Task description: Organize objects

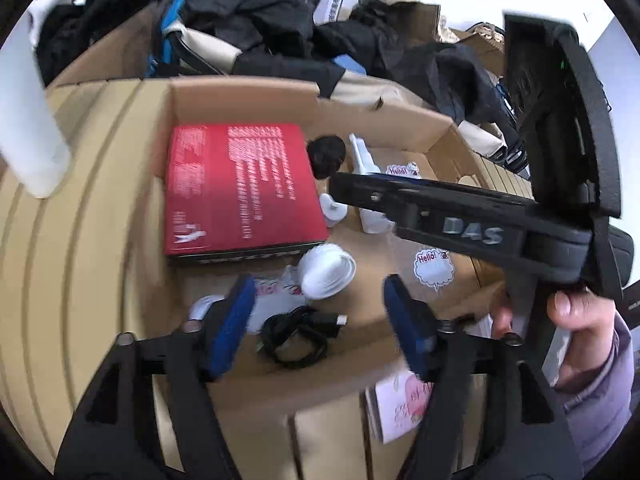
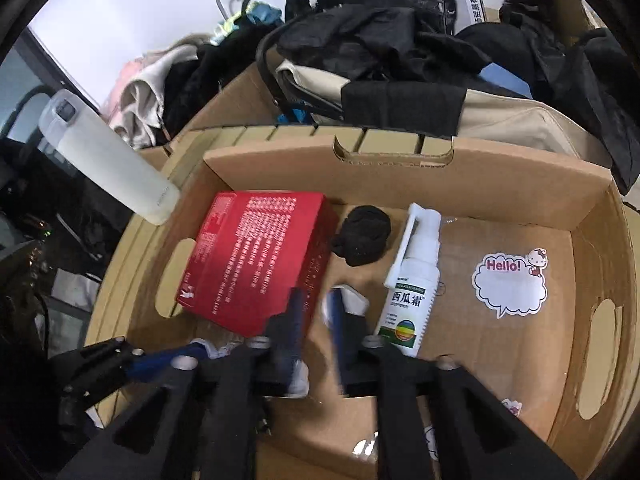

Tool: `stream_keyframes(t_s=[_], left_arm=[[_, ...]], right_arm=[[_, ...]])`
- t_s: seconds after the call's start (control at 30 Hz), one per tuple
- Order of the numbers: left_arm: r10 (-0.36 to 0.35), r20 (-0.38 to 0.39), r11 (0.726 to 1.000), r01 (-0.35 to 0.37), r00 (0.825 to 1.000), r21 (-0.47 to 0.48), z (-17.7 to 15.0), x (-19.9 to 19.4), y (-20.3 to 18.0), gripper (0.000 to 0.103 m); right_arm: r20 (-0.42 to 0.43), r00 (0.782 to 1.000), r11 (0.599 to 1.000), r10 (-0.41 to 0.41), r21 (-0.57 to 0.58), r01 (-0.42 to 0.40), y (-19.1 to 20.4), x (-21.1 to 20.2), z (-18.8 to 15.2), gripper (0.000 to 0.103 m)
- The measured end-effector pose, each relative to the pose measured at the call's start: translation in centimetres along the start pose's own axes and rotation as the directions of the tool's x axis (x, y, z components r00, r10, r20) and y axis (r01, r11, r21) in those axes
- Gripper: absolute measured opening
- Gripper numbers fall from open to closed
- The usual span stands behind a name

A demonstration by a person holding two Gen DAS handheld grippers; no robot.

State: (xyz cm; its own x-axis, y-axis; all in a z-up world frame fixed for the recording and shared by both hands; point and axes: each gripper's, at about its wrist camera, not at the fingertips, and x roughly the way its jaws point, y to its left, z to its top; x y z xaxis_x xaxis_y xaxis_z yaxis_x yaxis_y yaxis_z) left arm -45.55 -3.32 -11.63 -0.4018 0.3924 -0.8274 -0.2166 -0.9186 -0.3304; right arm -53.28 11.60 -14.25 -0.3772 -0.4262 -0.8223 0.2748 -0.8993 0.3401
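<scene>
An open cardboard box (image 2: 460, 168) holds a red carton (image 2: 256, 260), a black cloth wad (image 2: 362, 238), a white spray bottle (image 2: 412, 284) and a small white piece (image 2: 354, 298). In the left wrist view the red carton (image 1: 240, 188), a white round lid (image 1: 328, 270) and a coiled black cable (image 1: 298, 336) lie in the box. My left gripper (image 1: 320, 316) is open and empty above the cable and lid. My right gripper (image 2: 316, 316) is open and empty, low in the box beside the small white piece. The right gripper also crosses the left wrist view (image 1: 340, 188).
A white flask (image 2: 108, 160) leans at the box's left edge. Dark clothes and a beige bag (image 2: 400, 64) pile behind the box. "Hello!" stickers (image 2: 510, 282) lie on the box floor. A pink card (image 1: 404, 404) sits at the near wall.
</scene>
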Motion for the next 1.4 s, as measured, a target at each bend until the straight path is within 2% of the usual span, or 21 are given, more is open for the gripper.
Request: stream_keyframes(t_s=[0.03, 0.07, 0.13, 0.23, 0.33, 0.43, 0.53, 0.67, 0.7, 0.73, 0.8, 0.87, 0.9, 1.0, 1.03, 1.07, 1.17, 1.23, 1.3, 1.37, 1.4], left_arm=[[0.022, 0.02, 1.0, -0.022, 1.0, 0.005, -0.1, -1.2, 0.1, 0.073], [0.052, 0.044, 0.999, -0.053, 0.998, 0.009, -0.4, -2.6, 0.2, 0.078], [0.121, 0.084, 0.993, -0.122, 0.989, 0.002, -1.1, -5.4, 0.4, 0.089], [0.216, 0.172, 0.976, -0.218, 0.961, -0.013, -2.5, -10.2, 0.3, 0.095], [0.258, 0.264, 0.965, -0.26, 0.929, -0.027, -4.5, -15.3, -0.6, 0.102], [0.288, 0.347, 0.952, -0.307, 0.893, -0.001, -6.8, -19.6, -3.1, 0.103], [0.282, 0.391, 0.947, -0.321, 0.876, 0.036, -8.8, -22.2, -5.6, 0.103], [0.29, 0.436, 0.935, -0.349, 0.852, 0.058, -12.0, -23.7, -8.8, 0.103], [0.3, 0.447, 0.931, -0.36, 0.843, 0.053, -13.3, -24.0, -9.5, 0.103], [0.323, 0.457, 0.924, -0.381, 0.829, 0.038, -14.4, -24.2, -10.0, 0.103], [0.375, 0.484, 0.905, -0.426, 0.79, -0.006, -17.8, -24.5, -11.3, 0.103], [0.383, 0.502, 0.904, -0.425, 0.776, -0.032, -21.6, -24.3, -12.5, 0.103], [0.368, 0.497, 0.918, -0.392, 0.786, -0.06, -23.8, -23.9, -13.0, 0.103], [0.272, 0.447, 0.96, -0.274, 0.852, -0.06, -26.9, -22.1, -14.3, 0.103], [0.252, 0.424, 0.964, -0.262, 0.87, -0.036, -27.4, -21.1, -15.0, 0.103], [0.251, 0.406, 0.962, -0.272, 0.879, -0.008, -27.6, -20.2, -15.8, 0.103], [0.237, 0.416, 0.951, -0.298, 0.878, 0.086, -27.6, -18.0, -18.4, 0.102], [0.159, 0.418, 0.967, -0.226, 0.895, 0.117, -26.1, -16.1, -19.5, 0.101], [0.096, 0.396, 0.982, -0.152, 0.913, 0.114, -24.1, -13.3, -20.1, 0.091], [0.077, 0.327, 0.985, -0.124, 0.942, 0.123, -21.7, -9.1, -21.0, 0.07], [0.085, 0.293, 0.983, -0.128, 0.952, 0.132, -20.5, -6.7, -21.3, 0.065]], right_arm=[[0.011, 1.0, 1.0, -0.004, 0.004, 0.003, 0.0, -0.7, 0.0, 0.068], [0.029, 1.0, 1.0, -0.006, 0.001, 0.006, 0.2, -2.0, -0.1, 0.073], [0.062, 0.998, 0.999, -0.027, -0.028, 0.029, 0.7, -5.0, -0.3, 0.073], [0.097, 0.991, 0.991, -0.095, -0.081, 0.103, 1.1, -9.9, -0.9, 0.073], [0.141, 0.976, 0.977, -0.167, -0.108, 0.183, 0.7, -15.4, -2.8, 0.073], [0.182, 0.962, 0.97, -0.204, -0.093, 0.223, 0.1, -20.4, -5.2, 0.073], [0.217, 0.951, 0.968, -0.22, -0.071, 0.241, -0.5, -24.9, -8.6, 0.078], [0.241, 0.943, 0.967, -0.227, -0.058, 0.248, -0.5, -27.8, -13.0, 0.079], [0.255, 0.938, 0.966, -0.235, -0.048, 0.255, -0.6, -28.3, -14.2, 0.079], [0.288, 0.921, 0.96, -0.261, -0.026, 0.28, -0.4, -29.3, -16.4, 0.079], [0.343, 0.901, 0.956, -0.265, -0.027, 0.291, 0.3, -30.3, -19.9, 0.079], [0.39, 0.887, 0.96, -0.247, -0.023, 0.278, 1.1, -31.3, -25.2, 0.079], [0.392, 0.886, 0.961, -0.247, -0.021, 0.277, 1.4, -31.5, -26.7, 0.079], [0.366, 0.899, 0.966, -0.239, 0.001, 0.257, 1.3, -31.3, -31.9, 0.079], [0.341, 0.915, 0.974, -0.217, 0.006, 0.228, 0.7, -31.0, -33.1, 0.079], [0.327, 0.922, 0.976, -0.207, 0.004, 0.218, 0.4, -30.9, -33.6, 0.079], [0.325, 0.922, 0.974, -0.212, -0.007, 0.227, -0.6, -30.9, -33.9, 0.079], [0.334, 0.917, 0.973, -0.218, 0.005, 0.23, -1.2, -31.1, -33.6, 0.079], [0.333, 0.915, 0.972, -0.227, 0.014, 0.236, -1.9, -30.9, -33.3, 0.079], [0.323, 0.914, 0.968, -0.245, 0.026, 0.25, -2.8, -30.5, -33.0, 0.079], [0.318, 0.915, 0.967, -0.249, 0.034, 0.252, -3.2, -30.3, -32.9, 0.079]])
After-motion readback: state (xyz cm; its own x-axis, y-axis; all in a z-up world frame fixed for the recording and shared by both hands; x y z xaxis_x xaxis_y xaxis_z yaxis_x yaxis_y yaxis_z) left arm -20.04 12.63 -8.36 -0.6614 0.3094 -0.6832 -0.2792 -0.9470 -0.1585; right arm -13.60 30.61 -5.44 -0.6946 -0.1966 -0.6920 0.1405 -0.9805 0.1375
